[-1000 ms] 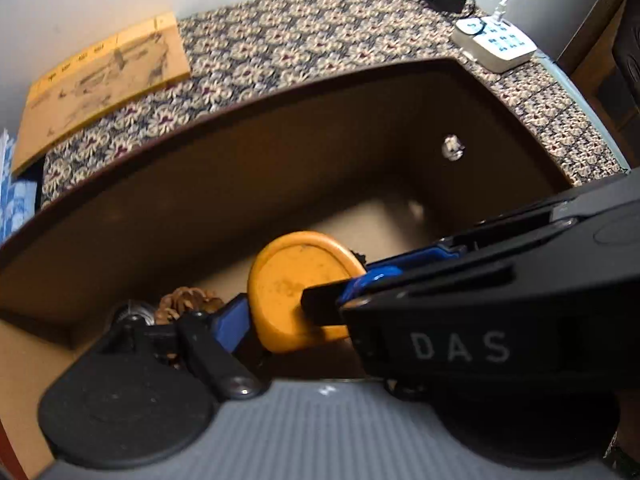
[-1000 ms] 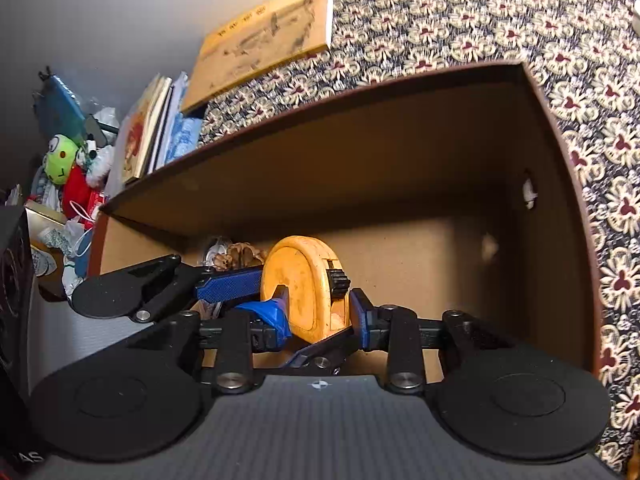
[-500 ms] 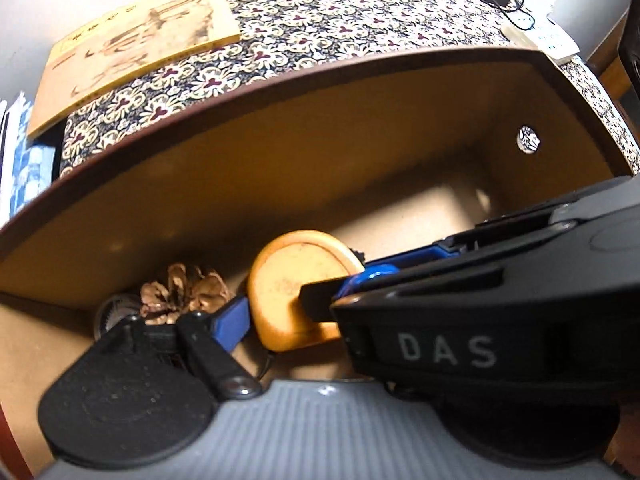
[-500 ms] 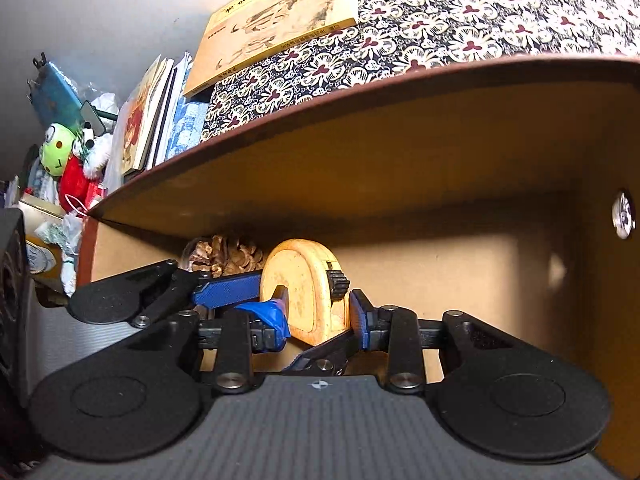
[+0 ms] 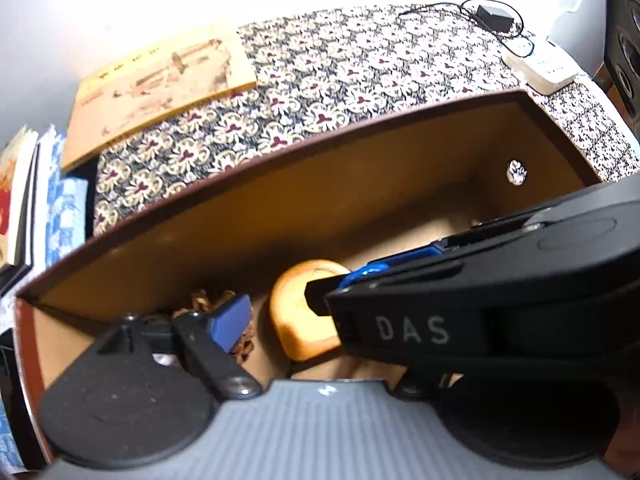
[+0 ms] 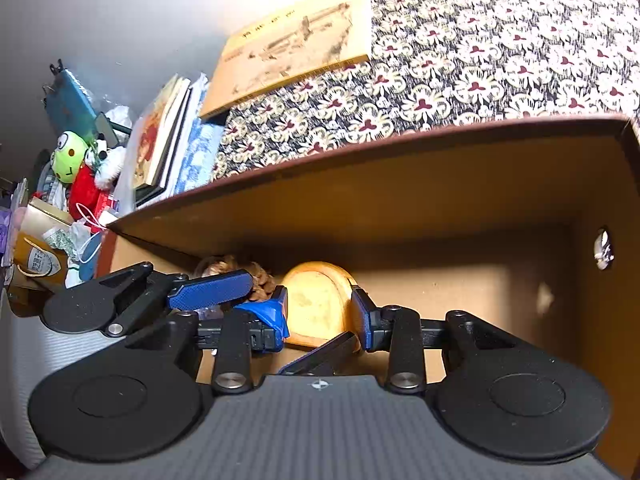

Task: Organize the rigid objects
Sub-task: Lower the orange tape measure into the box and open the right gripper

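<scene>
I'd ease my right gripper [image 6: 320, 312], jaws clamping the round yellow tape measure [image 6: 316, 304], onto the brown cardboard box [image 6: 400, 184] floor at 12 o'clock, left gripper [image 5: 276, 300] wide apart.

One cardboard box [image 6: 400, 184] is sitting on the patterned surface [image 6: 500, 60], holding one yellow tape measure [image 6: 316, 304] and one pine cone [image 6: 260, 280]. Two tools are reaching in: left tool [image 6: 208, 292], right tool [image 6: 320, 316]. One flat yellow book [image 6: 292, 48] is lying behind.

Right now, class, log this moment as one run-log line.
right claw: shut on round orange tape measure | left claw: open | place: inside brown cardboard box
</scene>
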`<state>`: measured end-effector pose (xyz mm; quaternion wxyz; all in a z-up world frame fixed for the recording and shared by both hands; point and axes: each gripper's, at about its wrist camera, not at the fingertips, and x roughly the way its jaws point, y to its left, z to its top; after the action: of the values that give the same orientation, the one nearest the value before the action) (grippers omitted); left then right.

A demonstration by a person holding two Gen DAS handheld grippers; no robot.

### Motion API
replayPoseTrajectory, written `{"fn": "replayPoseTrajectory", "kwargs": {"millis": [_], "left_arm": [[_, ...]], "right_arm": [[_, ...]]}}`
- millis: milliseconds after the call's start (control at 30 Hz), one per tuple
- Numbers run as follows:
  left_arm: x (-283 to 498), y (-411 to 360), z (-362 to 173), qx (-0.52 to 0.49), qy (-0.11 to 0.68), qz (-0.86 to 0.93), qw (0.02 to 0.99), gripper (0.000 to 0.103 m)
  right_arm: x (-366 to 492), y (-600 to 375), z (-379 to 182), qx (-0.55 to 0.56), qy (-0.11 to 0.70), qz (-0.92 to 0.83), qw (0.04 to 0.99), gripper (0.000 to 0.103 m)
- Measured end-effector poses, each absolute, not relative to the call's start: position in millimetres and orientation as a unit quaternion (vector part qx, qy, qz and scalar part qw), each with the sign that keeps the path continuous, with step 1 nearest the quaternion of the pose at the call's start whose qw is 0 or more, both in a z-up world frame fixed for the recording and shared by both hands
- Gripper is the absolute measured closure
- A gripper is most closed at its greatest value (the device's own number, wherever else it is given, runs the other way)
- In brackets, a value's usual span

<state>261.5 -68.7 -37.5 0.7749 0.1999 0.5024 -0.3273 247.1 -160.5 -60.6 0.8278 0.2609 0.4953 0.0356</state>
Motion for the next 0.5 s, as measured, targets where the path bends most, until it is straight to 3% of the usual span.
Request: {"fn": "replayPoseTrajectory", "kwargs": {"millis": [500], "left_arm": [[232, -69, 16, 0.214, 0.444, -0.285, 0.822, 0.028]], "right_arm": [[220, -162, -16, 0.248, 0.439, 0.055, 0.862, 0.084]]}}
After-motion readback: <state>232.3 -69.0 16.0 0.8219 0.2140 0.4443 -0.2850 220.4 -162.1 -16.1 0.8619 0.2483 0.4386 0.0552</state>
